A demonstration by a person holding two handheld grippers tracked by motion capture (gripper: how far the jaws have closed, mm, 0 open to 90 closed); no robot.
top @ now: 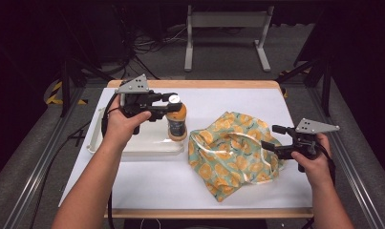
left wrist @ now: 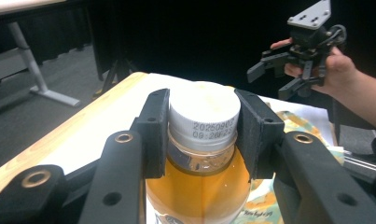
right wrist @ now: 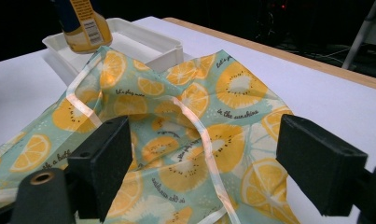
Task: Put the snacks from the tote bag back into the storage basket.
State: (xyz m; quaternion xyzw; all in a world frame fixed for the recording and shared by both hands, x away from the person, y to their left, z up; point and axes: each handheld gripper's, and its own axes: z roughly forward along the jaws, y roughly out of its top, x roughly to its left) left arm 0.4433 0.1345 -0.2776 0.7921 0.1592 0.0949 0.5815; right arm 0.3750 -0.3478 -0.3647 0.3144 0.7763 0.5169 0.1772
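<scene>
White sheeting covers the wooden table (top: 133, 186), with dark floor, cables and a grey metal frame (top: 227, 28) beyond it. From my seat at the far end of this rig, I see the left gripper (top: 165, 106) pinching a bottle (top: 176, 120) by its neck, the pads pressed on either side of the white cap (left wrist: 204, 112). The bottle is clear plastic full of orange liquid, with a dark label band and a printed date code on the cap rim. It stands upright at the right end of a shallow white tray (top: 133, 145); I cannot tell whether its base rests on the tray. Just beside it lies a crumpled fabric bag (top: 233, 152), pale green with orange-slice prints and a glossy strap. The right gripper (top: 276, 138) hangs at the bag's right edge, jaws spread wide with nothing between the pads. In the right gripper view the bottle's top is cut off, and in the left gripper view the jaws hide its lower half.
</scene>
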